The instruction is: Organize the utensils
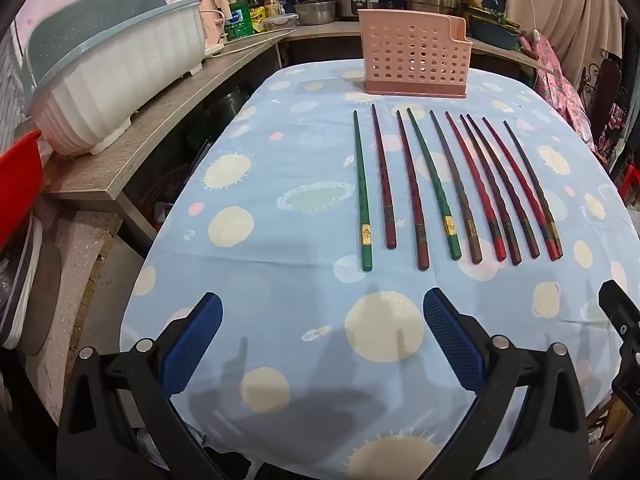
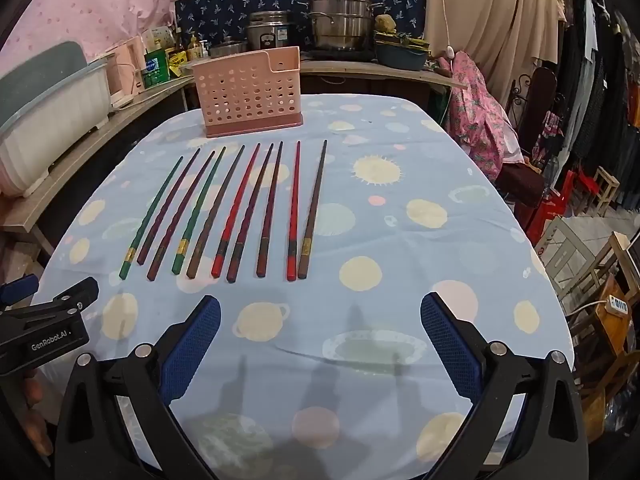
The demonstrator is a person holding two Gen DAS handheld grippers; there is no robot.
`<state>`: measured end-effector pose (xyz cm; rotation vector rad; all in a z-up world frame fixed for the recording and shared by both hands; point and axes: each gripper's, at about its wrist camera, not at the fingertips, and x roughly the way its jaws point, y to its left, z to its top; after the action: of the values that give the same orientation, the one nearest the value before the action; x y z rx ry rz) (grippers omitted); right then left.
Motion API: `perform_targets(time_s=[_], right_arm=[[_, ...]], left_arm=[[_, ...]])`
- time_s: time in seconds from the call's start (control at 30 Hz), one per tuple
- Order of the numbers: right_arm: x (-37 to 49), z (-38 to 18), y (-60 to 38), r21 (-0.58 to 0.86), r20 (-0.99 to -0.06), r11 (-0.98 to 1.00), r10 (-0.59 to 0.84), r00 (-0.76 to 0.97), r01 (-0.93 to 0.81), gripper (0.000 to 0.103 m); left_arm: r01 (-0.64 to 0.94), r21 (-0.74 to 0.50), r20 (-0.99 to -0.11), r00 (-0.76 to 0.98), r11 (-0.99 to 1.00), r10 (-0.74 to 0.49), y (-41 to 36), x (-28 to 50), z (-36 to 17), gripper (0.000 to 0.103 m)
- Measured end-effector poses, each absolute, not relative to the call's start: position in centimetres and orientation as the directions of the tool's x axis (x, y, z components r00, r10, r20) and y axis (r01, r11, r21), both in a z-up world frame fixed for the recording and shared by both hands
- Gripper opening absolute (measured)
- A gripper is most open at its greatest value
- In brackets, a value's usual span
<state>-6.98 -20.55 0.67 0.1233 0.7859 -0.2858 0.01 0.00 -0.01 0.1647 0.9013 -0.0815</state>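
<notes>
Several chopsticks in green, dark red, brown and bright red lie side by side on the blue patterned tablecloth (image 1: pixel 280 208), thick ends towards me. The leftmost is a green chopstick (image 1: pixel 362 196) (image 2: pixel 150 220); the rightmost is a brown chopstick (image 2: pixel 313 212) (image 1: pixel 534 190). A pink perforated utensil holder (image 1: pixel 414 54) (image 2: pixel 251 94) stands upright beyond their tips. My left gripper (image 1: pixel 322 340) hovers open over the near cloth, short of the chopsticks, nothing between its blue pads. My right gripper (image 2: pixel 320 340) is likewise open and empty.
A white dish-drainer tub (image 1: pixel 116 80) sits on the grey wooden shelf (image 1: pixel 160 128) to the left, a red bin (image 1: pixel 18 184) nearer. Steel pots (image 2: pixel 340 20), bottles and a rice cooker crowd the back counter. Chairs, clothes and stools (image 2: pixel 560 184) stand right of the table.
</notes>
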Motion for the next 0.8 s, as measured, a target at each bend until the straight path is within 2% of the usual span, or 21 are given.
perform_targets(time_s=[0.8], right_arm=[[-7.07,0.88,-20.44,-0.004,-0.708,0.952,-0.219,0.671,0.307,0.096]], left_arm=[[0.134,0.125,-0.776,0.631,0.983,0.013,0.05,-0.20,0.41,0.096]])
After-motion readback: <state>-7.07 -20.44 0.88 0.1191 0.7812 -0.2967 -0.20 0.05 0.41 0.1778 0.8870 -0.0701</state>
